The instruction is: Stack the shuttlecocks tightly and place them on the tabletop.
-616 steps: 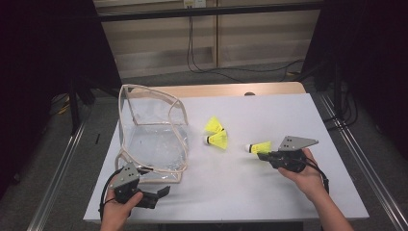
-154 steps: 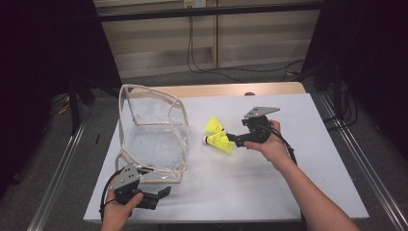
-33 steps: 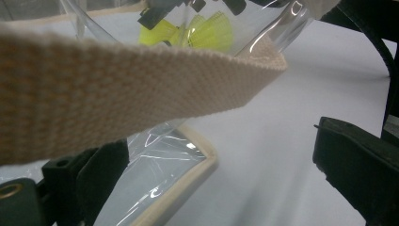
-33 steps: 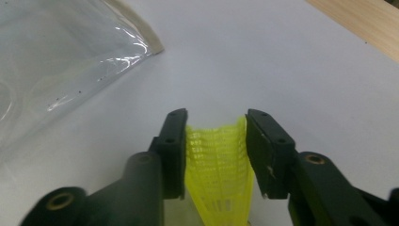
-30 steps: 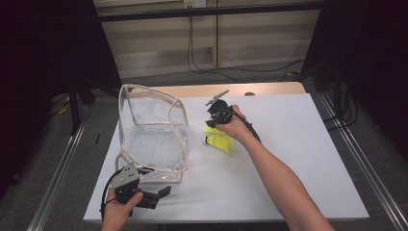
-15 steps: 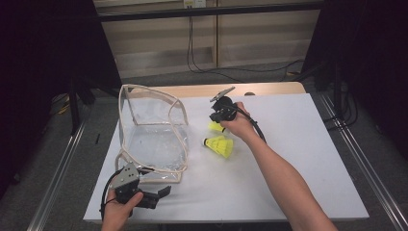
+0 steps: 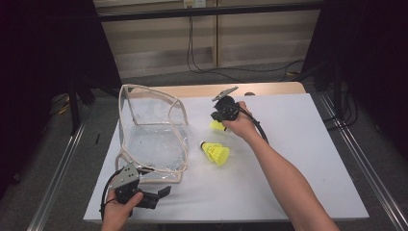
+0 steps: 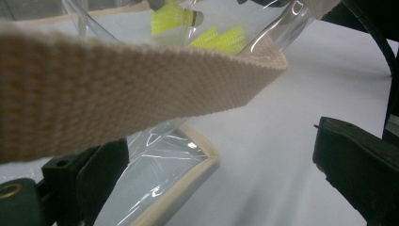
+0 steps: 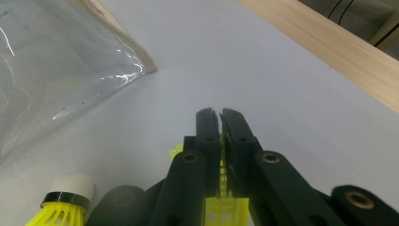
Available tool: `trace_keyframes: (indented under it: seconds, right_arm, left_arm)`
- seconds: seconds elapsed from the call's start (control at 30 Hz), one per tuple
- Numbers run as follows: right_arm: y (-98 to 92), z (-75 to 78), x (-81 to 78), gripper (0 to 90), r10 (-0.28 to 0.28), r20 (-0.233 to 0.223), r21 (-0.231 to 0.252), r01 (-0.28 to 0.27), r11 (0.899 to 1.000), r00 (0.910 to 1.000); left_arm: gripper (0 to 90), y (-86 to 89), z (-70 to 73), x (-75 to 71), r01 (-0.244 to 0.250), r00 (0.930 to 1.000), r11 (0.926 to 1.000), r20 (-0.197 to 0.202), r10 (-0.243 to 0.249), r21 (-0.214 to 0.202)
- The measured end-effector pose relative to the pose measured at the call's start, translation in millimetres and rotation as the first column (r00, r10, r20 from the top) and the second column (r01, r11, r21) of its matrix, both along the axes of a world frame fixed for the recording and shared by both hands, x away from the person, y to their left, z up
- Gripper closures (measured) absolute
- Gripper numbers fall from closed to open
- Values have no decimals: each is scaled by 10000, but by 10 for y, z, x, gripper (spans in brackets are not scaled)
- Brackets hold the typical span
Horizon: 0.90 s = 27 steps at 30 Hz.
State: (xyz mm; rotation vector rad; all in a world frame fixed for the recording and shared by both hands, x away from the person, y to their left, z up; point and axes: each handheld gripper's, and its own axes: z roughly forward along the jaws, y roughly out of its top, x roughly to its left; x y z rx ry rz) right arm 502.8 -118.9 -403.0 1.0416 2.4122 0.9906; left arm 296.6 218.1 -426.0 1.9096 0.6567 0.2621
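Our right gripper (image 7: 217, 117) has just closed on a yellow shuttlecock's (image 7: 217, 126) skirt, just right of the clear bag (image 7: 151, 126); our forearm stretches forward across the table.

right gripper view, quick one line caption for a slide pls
Right gripper shut on the skirt of a yellow shuttlecock, a second shuttlecock beside it, clear bag ahead.

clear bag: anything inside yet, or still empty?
Empty. The high view shows nothing in the clear bag; one shuttlecock lies on the table beside it, another sits under the right gripper.
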Motion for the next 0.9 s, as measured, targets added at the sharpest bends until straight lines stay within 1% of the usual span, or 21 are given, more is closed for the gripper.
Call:
trace_keyframes:
  seconds: [0.13, 0.23, 0.33, 0.63, 0.7, 0.77, 0.8, 0.9]
  right_arm:
    - [-45, 5, -28, 871, -48, 74, 73, 48, 10000, 10000]
    - [-89, 33, -59, 873, -68, 141, 197, 65, 9998, 9999]
    - [-126, 65, -105, 873, -30, 224, 222, 25, 9998, 9997]
    - [-258, 146, -279, 871, 71, 468, 452, -92, 9989, 9989]
    - [-292, 162, -324, 871, 103, 537, 584, -134, 9982, 9985]
    - [-317, 178, -369, 869, 170, 630, 538, -204, 9983, 9979]
    - [-333, 184, -391, 868, 182, 662, 625, -224, 9978, 9976]
    - [-376, 197, -463, 865, 254, 716, 626, -299, 9976, 9971]
  left_arm:
    - [40, 0, -3, 0, 1, 10000, 10000, -15, -1, 4]
    - [40, 0, -6, -1, -60, 10000, 10000, -17, 60, 30]
    - [40, -4, -7, 0, -33, 10000, 10000, -28, 33, 26]
    - [39, -9, -6, -2, -3, 10000, 10000, -9, 4, 73]
    - [40, -8, -11, 1, 5, 10000, 10000, -10, -5, 41]
    - [40, -9, -10, 2, -17, 10000, 9999, -22, 17, 106]
    - [40, -11, -11, 1, -10, 10000, 10000, -32, 10, 86]
    - [39, -15, -14, -1, 5, 10000, 10000, -20, -5, 81]
